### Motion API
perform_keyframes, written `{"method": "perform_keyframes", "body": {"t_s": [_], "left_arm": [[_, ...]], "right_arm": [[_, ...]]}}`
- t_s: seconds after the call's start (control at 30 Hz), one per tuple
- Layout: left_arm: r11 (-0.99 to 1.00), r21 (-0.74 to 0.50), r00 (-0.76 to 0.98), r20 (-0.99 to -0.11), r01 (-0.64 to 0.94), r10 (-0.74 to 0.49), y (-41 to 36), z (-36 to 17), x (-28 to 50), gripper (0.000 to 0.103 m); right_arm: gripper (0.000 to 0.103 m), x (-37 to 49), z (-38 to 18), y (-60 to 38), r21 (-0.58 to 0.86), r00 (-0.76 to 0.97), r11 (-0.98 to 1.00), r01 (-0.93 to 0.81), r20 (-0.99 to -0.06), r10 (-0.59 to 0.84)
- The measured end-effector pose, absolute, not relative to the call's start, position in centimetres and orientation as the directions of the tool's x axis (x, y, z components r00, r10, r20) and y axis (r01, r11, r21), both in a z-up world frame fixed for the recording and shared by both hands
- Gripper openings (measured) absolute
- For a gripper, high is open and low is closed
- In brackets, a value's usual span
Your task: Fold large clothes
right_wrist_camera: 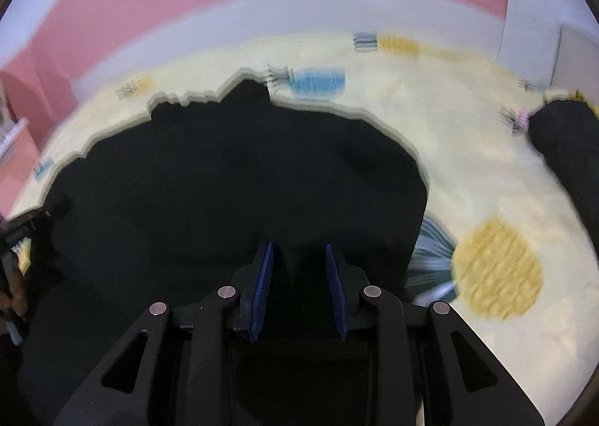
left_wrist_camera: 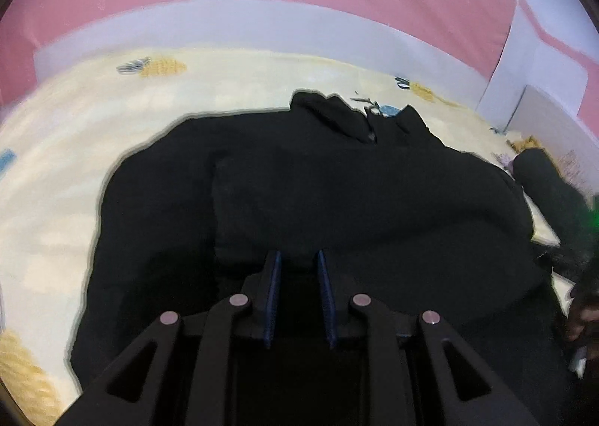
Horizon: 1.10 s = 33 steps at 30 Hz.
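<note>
Black garment (left_wrist_camera: 337, 182) spread on bedsheet (left_wrist_camera: 56, 201), bare sheet bordering its edges.

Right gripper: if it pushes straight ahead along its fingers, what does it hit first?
The black garment. The right gripper points into the dark cloth, jaws parted with fabric seemingly between them; depth is unclear. The patterned bedsheet lies beyond.

Spread on the bed sheet (left_wrist_camera: 56, 171): the garment (left_wrist_camera: 337, 194), collar (left_wrist_camera: 348, 115) at the far end near the headboard (left_wrist_camera: 224, 25); a second garment (right_wrist_camera: 569, 141) lying apart, at right.
</note>
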<state>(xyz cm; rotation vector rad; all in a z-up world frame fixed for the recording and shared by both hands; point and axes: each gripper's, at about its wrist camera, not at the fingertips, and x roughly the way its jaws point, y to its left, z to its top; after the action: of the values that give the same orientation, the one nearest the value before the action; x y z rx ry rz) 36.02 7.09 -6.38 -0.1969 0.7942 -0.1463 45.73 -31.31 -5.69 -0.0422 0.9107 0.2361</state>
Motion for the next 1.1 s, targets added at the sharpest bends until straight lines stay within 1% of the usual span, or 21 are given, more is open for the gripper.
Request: {"method": "perform_keyframes", "body": {"t_s": [0.07, 0.13, 0.23, 0.3, 0.37, 0.43, 0.5, 0.6, 0.67, 0.77, 0.87, 0.97, 1.0, 1.1], "left_arm": [[0.972, -0.226, 0.695, -0.69, 0.058, -0.202, 7.1, -6.4, 36.2, 0.023], [0.978, -0.2, 0.691, -0.699, 0.06, -0.185, 6.8, -6.3, 36.2, 0.023], [0.981, -0.186, 0.69, -0.704, 0.046, -0.166, 7.0, -4.8, 35.3, 0.023], [0.978, -0.203, 0.713, -0.679, 0.049, -0.176, 7.6, -3.5, 34.9, 0.023], [0.98, -0.196, 0.733, -0.662, 0.036, -0.159, 8.0, -2.4, 35.6, 0.023], [0.981, -0.192, 0.734, -0.665, 0.006, -0.135, 8.3, -2.2, 37.1, 0.023], [0.981, -0.192, 0.719, -0.684, -0.014, -0.123, 8.4, -2.8, 38.6, 0.023], [0.987, -0.159, 0.679, -0.727, -0.019, -0.104, 8.0, -5.5, 40.0, 0.023], [0.99, -0.14, 0.697, -0.711, -0.011, -0.093, 7.7, -5.8, 39.5, 0.023], [0.982, -0.186, 0.691, -0.713, -0.018, -0.122, 8.3, -4.6, 38.1, 0.023], [0.978, -0.206, 0.722, -0.674, 0.016, -0.153, 8.9, -2.9, 35.1, 0.023], [0.971, -0.235, 0.723, -0.665, 0.034, -0.186, 9.4, -3.1, 33.0, 0.023], [0.973, -0.23, 0.711, -0.679, 0.03, -0.183, 9.4, -3.8, 32.9, 0.023], [0.976, -0.218, 0.675, -0.72, 0.003, -0.163, 9.1, -6.3, 33.8, 0.025]], "right_arm": [[0.028, 46.3, -7.1, -31.9, 0.1, 0.578, 0.971, -0.219, -0.788, 0.211], [0.028, 46.7, -7.1, -32.0, 0.116, 0.568, 0.971, -0.211, -0.794, 0.218], [0.028, 46.0, -5.3, -31.3, 0.058, 0.582, 0.98, -0.188, -0.798, 0.159], [0.028, 45.2, -3.6, -31.2, 0.084, 0.614, 0.974, -0.21, -0.764, 0.198], [0.028, 45.2, -2.2, -30.8, 0.088, 0.647, 0.974, -0.209, -0.734, 0.205], [0.028, 45.8, -1.6, -30.3, 0.091, 0.662, 0.973, -0.211, -0.719, 0.211], [0.028, 47.6, -1.5, -29.5, 0.096, 0.663, 0.974, -0.207, -0.718, 0.212], [0.03, 49.6, -3.5, -28.8, 0.084, 0.62, 0.976, -0.201, -0.761, 0.193], [0.03, 50.6, -5.3, -28.3, 0.075, 0.587, 0.976, -0.205, -0.789, 0.184], [0.03, 49.5, -4.4, -29.0, 0.088, 0.601, 0.977, -0.193, -0.777, 0.188], [0.03, 46.5, -2.0, -29.9, 0.105, 0.636, 0.971, -0.216, -0.739, 0.221], [0.03, 43.9, -1.3, -30.5, 0.119, 0.646, 0.963, -0.24, -0.721, 0.25], [0.03, 43.4, -1.5, -30.7, 0.124, 0.641, 0.962, -0.244, -0.723, 0.256], [0.03, 43.5, -4.3, -30.6, 0.103, 0.587, 0.969, -0.224, -0.779, 0.218]]}}
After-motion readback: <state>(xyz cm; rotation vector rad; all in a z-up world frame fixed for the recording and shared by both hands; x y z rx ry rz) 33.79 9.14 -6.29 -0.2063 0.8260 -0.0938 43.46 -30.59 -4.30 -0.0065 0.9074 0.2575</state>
